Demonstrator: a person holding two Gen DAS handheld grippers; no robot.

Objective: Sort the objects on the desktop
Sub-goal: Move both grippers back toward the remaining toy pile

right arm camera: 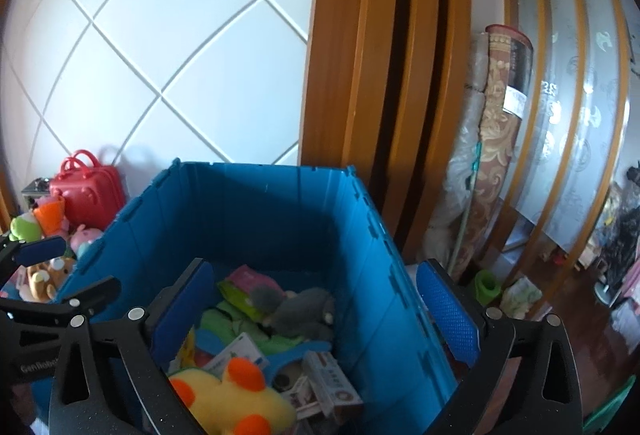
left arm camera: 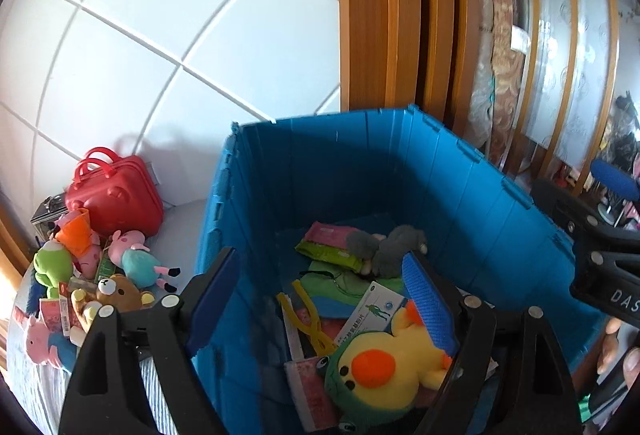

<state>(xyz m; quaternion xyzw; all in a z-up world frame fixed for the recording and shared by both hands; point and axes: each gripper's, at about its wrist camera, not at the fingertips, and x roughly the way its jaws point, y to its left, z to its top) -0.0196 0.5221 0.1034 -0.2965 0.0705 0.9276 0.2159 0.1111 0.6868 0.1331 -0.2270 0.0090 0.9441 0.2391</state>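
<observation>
A blue plastic bin (left arm camera: pixel 360 123) (right arm camera: pixel 260 171) stands open below both grippers. Inside lie a yellow duck plush (left arm camera: pixel 384 359) (right arm camera: pixel 236 399), a grey plush (left arm camera: pixel 388 247) (right arm camera: pixel 300 311), a white medicine box (left arm camera: pixel 376 309), yellow tongs (left arm camera: pixel 308 315) and a green packet (left arm camera: pixel 332 255). My left gripper (left arm camera: pixel 320 299) is open and empty, astride the bin's left wall. My right gripper (right arm camera: pixel 314 311) is open wide and empty, with its right finger outside the bin's right wall. The duck lies beneath both, touched by neither.
Left of the bin sits a pile of toys: a red case (left arm camera: pixel 114 195) (right arm camera: pixel 88 191), a pink pig plush (left arm camera: pixel 136 255), a brown bear (left arm camera: pixel 116 291) and a green frog (left arm camera: pixel 52 267). A wooden door frame (left arm camera: pixel 384 15) and a rolled carpet (right arm camera: pixel 496 139) stand behind and to the right.
</observation>
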